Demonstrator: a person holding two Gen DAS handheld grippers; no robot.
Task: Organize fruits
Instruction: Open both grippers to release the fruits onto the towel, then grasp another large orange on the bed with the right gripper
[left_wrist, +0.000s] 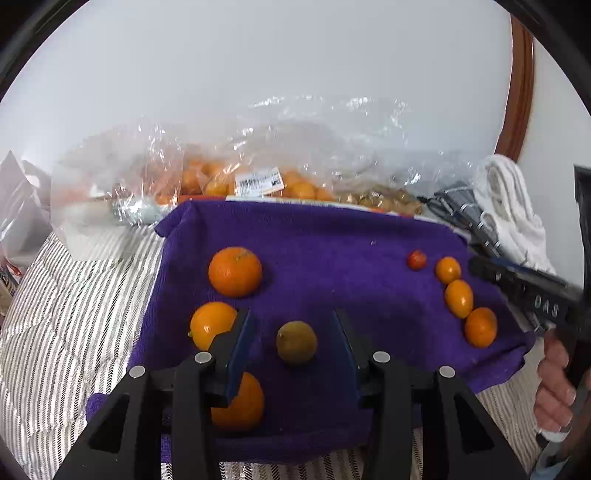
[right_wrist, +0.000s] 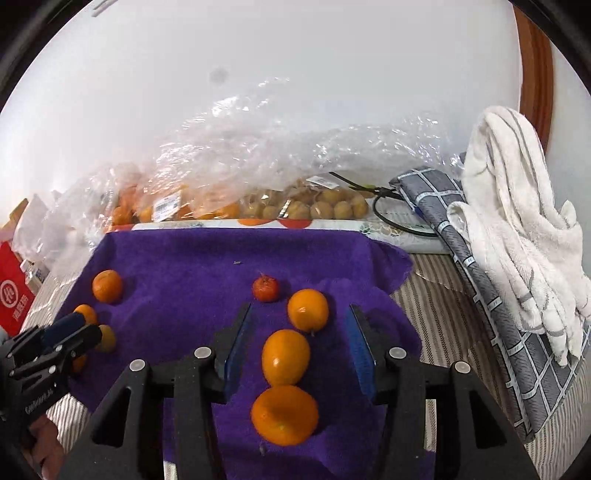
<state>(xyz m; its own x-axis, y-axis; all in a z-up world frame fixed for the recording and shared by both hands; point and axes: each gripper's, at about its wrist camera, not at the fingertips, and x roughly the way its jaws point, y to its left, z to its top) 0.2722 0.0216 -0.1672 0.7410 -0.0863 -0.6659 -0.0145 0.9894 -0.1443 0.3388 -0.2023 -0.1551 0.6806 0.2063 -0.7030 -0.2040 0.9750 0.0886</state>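
Note:
A purple towel (left_wrist: 332, 251) (right_wrist: 192, 258) carries loose fruit. In the left wrist view my left gripper (left_wrist: 293, 328) is open, its jaws on either side of a greenish-yellow fruit (left_wrist: 296, 342). Three oranges lie to its left: a large one (left_wrist: 235, 271), one beside the left finger (left_wrist: 210, 323) and one under it (left_wrist: 243, 402). At the right lie a small red fruit (left_wrist: 416, 259) and three small orange fruits (left_wrist: 458, 298). In the right wrist view my right gripper (right_wrist: 299, 325) is open over that row (right_wrist: 285, 356), empty. The red fruit (right_wrist: 265, 288) lies just beyond.
Clear plastic bags of oranges (left_wrist: 258, 181) and brown fruits (right_wrist: 321, 206) lie behind the towel against the white wall. A white towel (right_wrist: 517, 229) on grey checked cloth (right_wrist: 491, 295) sits at right. A red box (right_wrist: 13, 295) stands at left. Striped bedding (left_wrist: 74, 295) surrounds it all.

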